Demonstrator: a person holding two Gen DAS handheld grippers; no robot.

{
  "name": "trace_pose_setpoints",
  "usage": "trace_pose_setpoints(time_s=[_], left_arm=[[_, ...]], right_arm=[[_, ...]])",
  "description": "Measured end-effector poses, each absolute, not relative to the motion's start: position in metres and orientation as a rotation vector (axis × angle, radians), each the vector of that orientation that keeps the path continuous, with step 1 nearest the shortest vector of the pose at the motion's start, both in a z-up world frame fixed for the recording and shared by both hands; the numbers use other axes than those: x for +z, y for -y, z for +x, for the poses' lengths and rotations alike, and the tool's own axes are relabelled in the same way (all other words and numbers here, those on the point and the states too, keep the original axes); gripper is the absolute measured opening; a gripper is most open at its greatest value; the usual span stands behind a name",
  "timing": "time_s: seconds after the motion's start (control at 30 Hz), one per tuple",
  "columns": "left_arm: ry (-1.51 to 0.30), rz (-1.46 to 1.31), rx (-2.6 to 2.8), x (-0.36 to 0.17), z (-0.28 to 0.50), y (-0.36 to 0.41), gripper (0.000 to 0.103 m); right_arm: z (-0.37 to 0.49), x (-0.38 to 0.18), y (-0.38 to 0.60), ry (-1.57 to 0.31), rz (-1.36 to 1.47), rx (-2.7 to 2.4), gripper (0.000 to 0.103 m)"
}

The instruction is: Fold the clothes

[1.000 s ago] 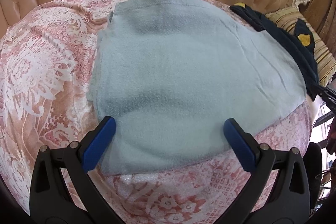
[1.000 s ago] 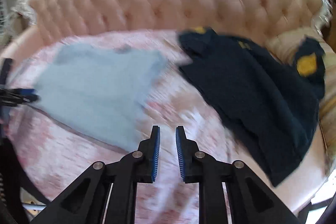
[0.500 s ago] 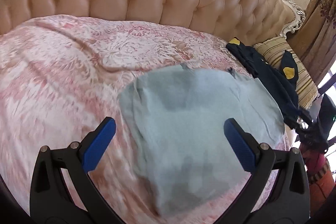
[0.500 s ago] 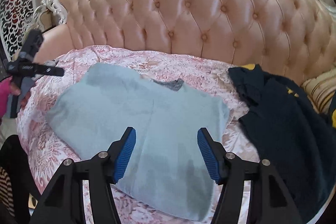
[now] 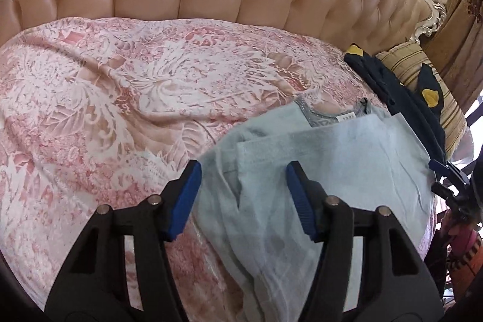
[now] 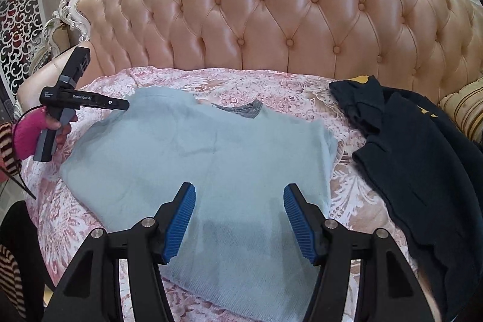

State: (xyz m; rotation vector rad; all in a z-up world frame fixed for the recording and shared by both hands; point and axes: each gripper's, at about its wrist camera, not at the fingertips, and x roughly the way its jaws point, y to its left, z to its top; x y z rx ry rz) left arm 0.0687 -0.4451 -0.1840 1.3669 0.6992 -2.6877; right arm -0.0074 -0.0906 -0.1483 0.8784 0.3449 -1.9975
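Observation:
A light blue knit top (image 6: 211, 159) lies flat on the pink floral sofa cover, its grey neckline (image 6: 244, 110) toward the backrest. My right gripper (image 6: 238, 216) hovers open over its near half with nothing between the fingers. In the left wrist view the same light blue top (image 5: 347, 159) shows a folded edge at its left side, and my left gripper (image 5: 243, 195) stands open over that edge. From the right wrist view the left gripper (image 6: 120, 104) is seen side-on at the top's far left corner, held by a hand in a pink sleeve.
A dark navy shirt (image 6: 422, 165) with yellow patches lies spread to the right of the blue top. A striped cushion (image 5: 428, 86) sits behind it. The tufted peach backrest (image 6: 286, 14) rises behind. Bare floral cover (image 5: 105, 98) stretches to the left.
Both grippers moved a lot. The right one opened from nearly shut and swung left over the blue top. The left one narrowed its gap and shifted to the top's left edge.

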Motion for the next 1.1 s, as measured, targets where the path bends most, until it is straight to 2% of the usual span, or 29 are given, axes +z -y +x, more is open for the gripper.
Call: trace_pose_setpoints(time_s=[0.03, 0.07, 0.13, 0.23, 0.43, 0.63, 0.73, 0.87, 1.1], left_arm=[[-0.695, 1.372, -2.694, -0.183, 0.068, 0.443, 0.031], [-0.675, 1.375, -2.699, -0.183, 0.068, 0.44, 0.027], [-0.639, 1.373, -2.703, -0.18, 0.067, 0.436, 0.013], [-0.607, 1.356, -2.703, -0.177, 0.068, 0.433, 0.008], [-0.544, 1.321, -2.702, -0.169, 0.069, 0.426, 0.006], [-0.52, 1.292, -2.697, -0.165, 0.071, 0.422, 0.006], [-0.527, 1.288, -2.687, -0.165, 0.073, 0.422, 0.006], [-0.538, 1.291, -2.681, -0.168, 0.076, 0.424, 0.006], [-0.557, 1.289, -2.675, -0.171, 0.078, 0.426, 0.006]], right_arm=[[-0.008, -0.149, 0.09, -0.344, 0.878, -2.0, 0.062], [-0.01, -0.147, 0.089, -0.343, 0.874, -2.009, 0.062], [-0.014, -0.144, 0.085, -0.342, 0.865, -2.029, 0.062], [-0.021, -0.14, 0.081, -0.341, 0.852, -2.058, 0.062], [-0.035, -0.13, 0.07, -0.331, 0.828, -2.117, 0.062], [-0.108, -0.118, 0.072, -0.146, 0.937, -2.083, 0.061], [-0.13, -0.131, 0.092, -0.145, 1.037, -1.998, 0.04], [-0.129, -0.151, 0.113, -0.235, 1.093, -1.958, 0.038], [-0.136, -0.178, 0.13, -0.342, 1.148, -1.956, 0.028]])
